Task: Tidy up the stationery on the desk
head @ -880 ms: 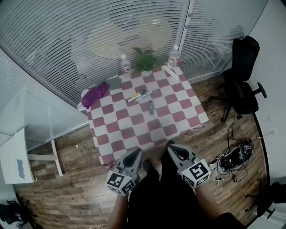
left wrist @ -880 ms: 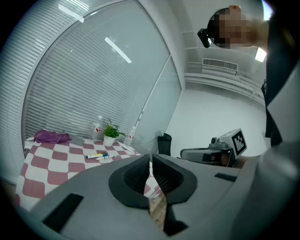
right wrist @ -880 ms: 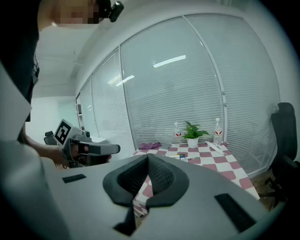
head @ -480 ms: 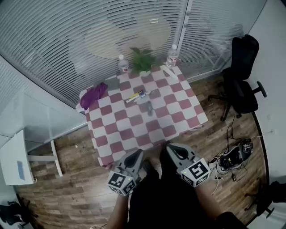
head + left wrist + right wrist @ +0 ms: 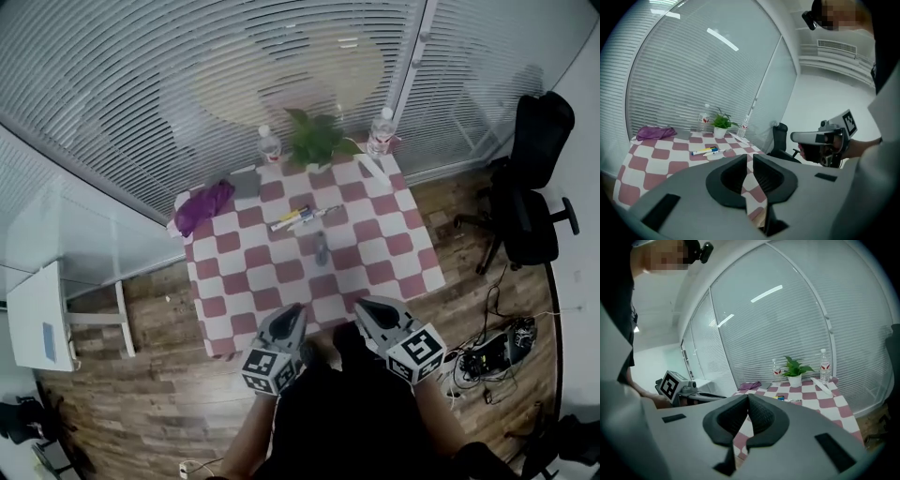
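Several pens (image 5: 300,217) lie on the red-and-white checked table (image 5: 244,281), with a dark oblong object (image 5: 322,248) just nearer to me. The pens (image 5: 705,151) also show in the left gripper view, and faintly as pens (image 5: 787,399) in the right gripper view. My left gripper (image 5: 292,311) and right gripper (image 5: 367,305) hover side by side at the table's near edge, well short of the pens. The left gripper (image 5: 750,157) has its jaws together but for a thin slit, holding nothing. The right gripper (image 5: 748,395) is shut and empty.
At the far edge stand a potted plant (image 5: 319,141) and two water bottles (image 5: 270,144) (image 5: 381,131). A purple cloth (image 5: 202,206) and a grey pad (image 5: 246,181) lie far left, a white flat object (image 5: 372,167) far right. A black office chair (image 5: 534,187) stands right; cables (image 5: 492,342) litter the floor.
The table now sits lower and further right in the head view. Both grippers keep their place at its near edge, side by side and empty.
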The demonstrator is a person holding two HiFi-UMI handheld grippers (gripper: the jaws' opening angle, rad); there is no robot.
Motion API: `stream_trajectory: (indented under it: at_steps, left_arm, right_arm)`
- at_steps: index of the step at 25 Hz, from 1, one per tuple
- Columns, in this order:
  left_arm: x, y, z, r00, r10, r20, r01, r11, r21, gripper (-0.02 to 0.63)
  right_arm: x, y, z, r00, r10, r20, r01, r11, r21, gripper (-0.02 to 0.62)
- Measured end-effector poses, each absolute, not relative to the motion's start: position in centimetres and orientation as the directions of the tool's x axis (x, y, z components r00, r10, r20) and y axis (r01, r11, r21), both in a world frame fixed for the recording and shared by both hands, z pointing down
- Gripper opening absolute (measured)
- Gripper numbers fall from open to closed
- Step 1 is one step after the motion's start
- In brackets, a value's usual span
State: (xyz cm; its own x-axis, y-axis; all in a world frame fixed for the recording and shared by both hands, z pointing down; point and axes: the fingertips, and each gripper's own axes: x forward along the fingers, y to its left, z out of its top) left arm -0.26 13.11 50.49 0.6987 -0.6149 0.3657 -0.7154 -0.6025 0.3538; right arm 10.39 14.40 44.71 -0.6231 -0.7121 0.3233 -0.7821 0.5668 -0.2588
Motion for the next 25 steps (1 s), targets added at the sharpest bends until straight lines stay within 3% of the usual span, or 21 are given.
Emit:
stream_trajectory:
  at_steps: [8, 11, 21, 25]
  left_arm:
    - [5.9, 4.3, 58.4, 0.551, -0.638, 0.537, -0.825, -0.513, 0.238, 0.049]
    - [6.8, 2.6, 62.5, 0.497, -0.600, 0.627, -0.851, -0.479, 0.216, 0.177]
    - [7.5, -0.3, 71.4, 0.333, -0.483, 0.810, -0.887, -0.452, 0.096, 0.192]
    - [7.6, -0.2, 72.3, 0.310, -0.475, 0.823, -0.890, -0.450, 0.075, 0.184]
  right_arm:
    - [15.7, 6.8, 45.4, -0.668, -0.674, 0.315, -0.744, 0.610, -0.273, 0.021]
    - [16.9, 5.6, 46.5, -0.681, -0.651, 0.335, -0.732, 0.618, -0.287, 0.021]
    - [17.1, 4.7, 47.5, -0.705, -0.597, 0.384, -0.708, 0.628, -0.323, 0.021]
    - [17.2, 4.2, 47.9, -0.704, -0.590, 0.396, -0.709, 0.622, -0.333, 0.021]
